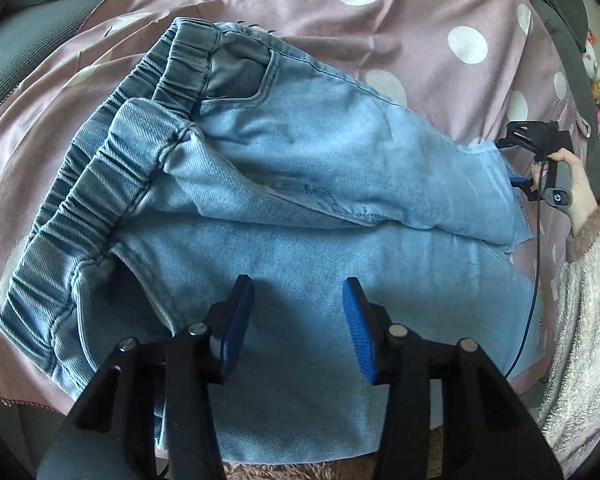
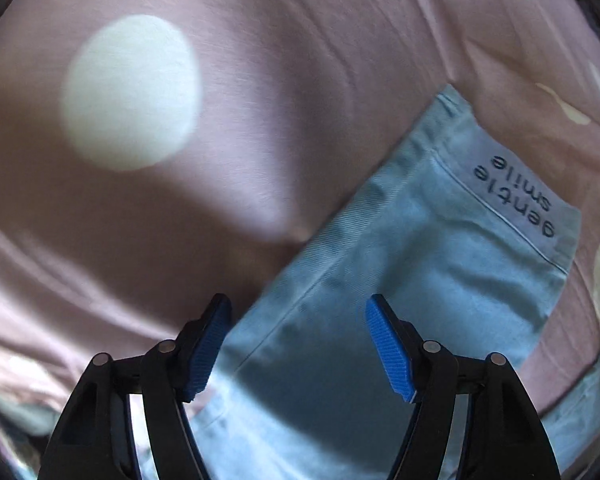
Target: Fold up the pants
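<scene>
Denim, pale blue and softly faded, makes up the small pair of elastic-waisted pants spread flat on a mauve bedsheet with white polka dots. Ahead of the left gripper and to its left lies the gathered waistband; the legs run off to its right, one lying partly over the other, which suggests a lengthwise fold is already in place. Creases radiate from the crotch seam, and a grey pocket lining shows at the hip.

Both blue ribbed pads of the left gripper stand apart, holding nothing, poised over the nearer leg just beyond its edge, probably ready to pinch the cloth for the next fold.

Ahead of the right gripper, and to its right, sits the leg hem, finished with a turned cuff printed "gentle smile". Its jaws are likewise spread wide and empty, straddling the leg's side edge, so the denim lies between and beyond them while bare sheet lies to the left. That placement looks chosen for gripping the hem end, so the legs can be carried toward the waistband.

A hand in a fluffy cream sleeve holds that right gripper at the far hem.
</scene>
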Action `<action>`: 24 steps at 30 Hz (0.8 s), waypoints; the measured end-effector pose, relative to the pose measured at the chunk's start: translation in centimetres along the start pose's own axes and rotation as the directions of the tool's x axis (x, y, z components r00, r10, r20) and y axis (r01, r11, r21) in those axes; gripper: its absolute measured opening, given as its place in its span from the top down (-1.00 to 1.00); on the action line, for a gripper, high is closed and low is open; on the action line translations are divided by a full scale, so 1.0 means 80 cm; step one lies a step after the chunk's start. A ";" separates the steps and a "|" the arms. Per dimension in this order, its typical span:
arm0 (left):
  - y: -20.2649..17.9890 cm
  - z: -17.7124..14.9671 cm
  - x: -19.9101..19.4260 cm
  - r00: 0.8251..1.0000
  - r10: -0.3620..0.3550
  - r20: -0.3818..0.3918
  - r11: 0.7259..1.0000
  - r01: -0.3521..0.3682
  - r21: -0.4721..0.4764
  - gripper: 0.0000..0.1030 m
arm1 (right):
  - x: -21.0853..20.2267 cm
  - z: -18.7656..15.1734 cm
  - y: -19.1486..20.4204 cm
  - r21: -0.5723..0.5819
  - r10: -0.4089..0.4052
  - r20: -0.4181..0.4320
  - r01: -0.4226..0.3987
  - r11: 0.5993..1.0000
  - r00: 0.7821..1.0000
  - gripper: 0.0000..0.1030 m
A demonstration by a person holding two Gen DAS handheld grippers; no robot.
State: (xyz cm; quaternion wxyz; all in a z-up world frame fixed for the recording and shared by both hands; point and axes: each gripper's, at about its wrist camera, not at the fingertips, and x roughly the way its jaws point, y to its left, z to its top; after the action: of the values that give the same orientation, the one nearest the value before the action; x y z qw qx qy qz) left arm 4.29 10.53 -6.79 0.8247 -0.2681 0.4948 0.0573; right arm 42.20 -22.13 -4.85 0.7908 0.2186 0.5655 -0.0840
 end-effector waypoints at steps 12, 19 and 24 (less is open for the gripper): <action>-0.001 0.006 -0.009 0.999 -0.043 -0.005 0.999 0.042 -0.021 0.06 | -0.086 -0.068 -0.076 -0.158 0.215 0.116 -0.196 0.968 0.970 0.91; -0.026 0.031 -0.037 0.991 -0.101 0.084 0.995 0.103 -0.014 -0.31 | -0.206 -0.188 -0.190 -0.284 0.410 0.253 -0.337 0.897 0.877 0.91; -0.058 0.064 -0.032 0.981 -0.176 0.083 0.984 0.178 -0.014 -0.51 | -0.200 -0.263 -0.240 -0.319 0.389 0.269 -0.299 0.899 0.881 0.91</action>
State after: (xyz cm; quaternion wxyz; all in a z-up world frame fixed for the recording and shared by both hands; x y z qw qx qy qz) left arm 8.66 9.59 -0.97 0.8431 -0.3174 0.4342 0.0000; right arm 11.28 -31.79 -0.34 0.8974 0.1905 0.3848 0.1013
